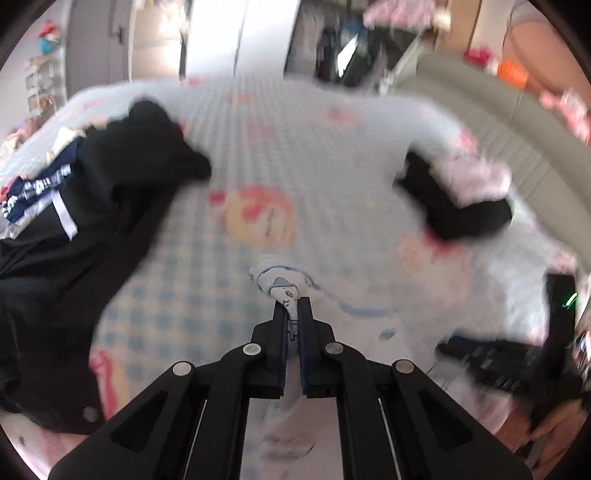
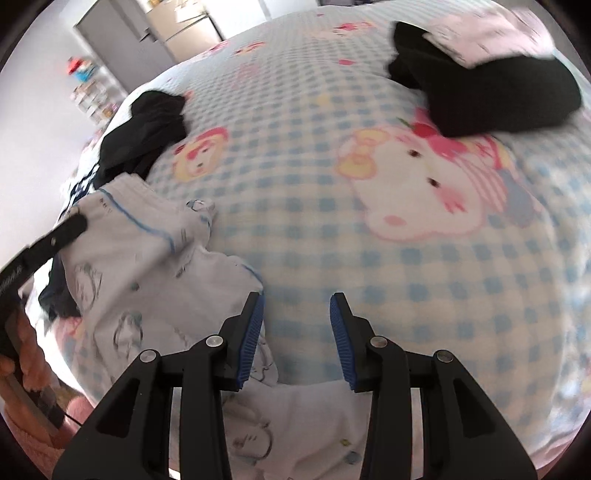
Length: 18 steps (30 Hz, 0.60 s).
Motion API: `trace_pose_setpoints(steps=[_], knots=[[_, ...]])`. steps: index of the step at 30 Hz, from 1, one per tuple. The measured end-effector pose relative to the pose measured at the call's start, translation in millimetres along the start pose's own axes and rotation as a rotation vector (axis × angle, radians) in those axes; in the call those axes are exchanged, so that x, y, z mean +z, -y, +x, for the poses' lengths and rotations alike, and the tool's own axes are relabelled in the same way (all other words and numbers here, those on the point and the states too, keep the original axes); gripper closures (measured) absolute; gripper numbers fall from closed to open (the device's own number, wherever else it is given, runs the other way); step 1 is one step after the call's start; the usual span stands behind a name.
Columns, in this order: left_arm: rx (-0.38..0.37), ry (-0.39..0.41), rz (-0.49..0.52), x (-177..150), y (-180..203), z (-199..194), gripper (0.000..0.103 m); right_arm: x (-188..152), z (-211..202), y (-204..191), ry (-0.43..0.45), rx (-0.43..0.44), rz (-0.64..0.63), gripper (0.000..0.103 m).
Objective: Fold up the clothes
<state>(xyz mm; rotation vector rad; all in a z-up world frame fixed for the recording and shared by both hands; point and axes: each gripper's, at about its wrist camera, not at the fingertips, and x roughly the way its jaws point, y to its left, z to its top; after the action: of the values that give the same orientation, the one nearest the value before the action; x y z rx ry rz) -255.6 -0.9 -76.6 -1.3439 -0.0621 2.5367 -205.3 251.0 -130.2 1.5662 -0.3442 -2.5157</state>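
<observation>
Left gripper is pinched tight on a fold of the white printed garment, and I am holding that bit up off the bed. Right gripper stands about half open with nothing in it; its left pad sits just beside the garment's edge. The rest of the garment lies at the near side of the bed, spreading toward 8 o'clock in the right wrist view.

I think the thin pinch could slip out if I pull too hard, and the cloth would flop back in a heap. My right gripper could also grab the checked bedsheet along with the garment.

A black pile lies at 10 o'clock, touching the garment. A folded black piece with a pink one on top sits at 1 o'clock, well apart.

Left wrist view is very blurry. I cannot tell which part of the garment I hold, and its near end is cut off below.
</observation>
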Motion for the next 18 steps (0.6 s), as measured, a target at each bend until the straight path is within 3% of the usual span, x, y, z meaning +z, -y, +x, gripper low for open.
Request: trace_pose_setpoints(steps=[3,6,7,8,9,11,13,15,16,18], knots=[[0.014,-0.132,0.045,-24,-4,21,0.097,0,11,-17,-0.042,-0.008,-0.05,0.059],[0.021,-0.142,0.018,-43,-16,21,0.092,0,12,-30,-0.033,0.008,-0.09,0.059],[0.026,-0.14,-0.015,-47,-24,21,0.082,1,10,-35,-0.016,0.006,-0.11,0.058],[0.021,-0.138,-0.055,-51,-32,20,0.064,2,12,-39,-0.011,-0.005,-0.132,0.047],[-0.008,-0.135,-0.108,-54,-40,19,0.058,3,14,-43,-0.009,-0.019,-0.155,0.032],[-0.066,-0.125,-0.179,-61,-49,18,0.055,2,29,-49,-0.039,-0.045,-0.199,0.027],[-0.099,-0.132,-0.163,-67,-40,21,0.052,-6,53,-42,-0.131,-0.071,-0.182,0.028],[-0.107,-0.136,-0.12,-66,-26,31,0.052,-14,65,-33,-0.147,-0.056,-0.157,0.042],[-0.111,-0.136,-0.103,-66,-19,36,0.064,-17,65,-32,-0.135,-0.059,-0.161,0.044],[-0.089,-0.123,-0.088,-61,-12,41,0.094,-20,59,-34,-0.101,-0.044,-0.174,0.069]])
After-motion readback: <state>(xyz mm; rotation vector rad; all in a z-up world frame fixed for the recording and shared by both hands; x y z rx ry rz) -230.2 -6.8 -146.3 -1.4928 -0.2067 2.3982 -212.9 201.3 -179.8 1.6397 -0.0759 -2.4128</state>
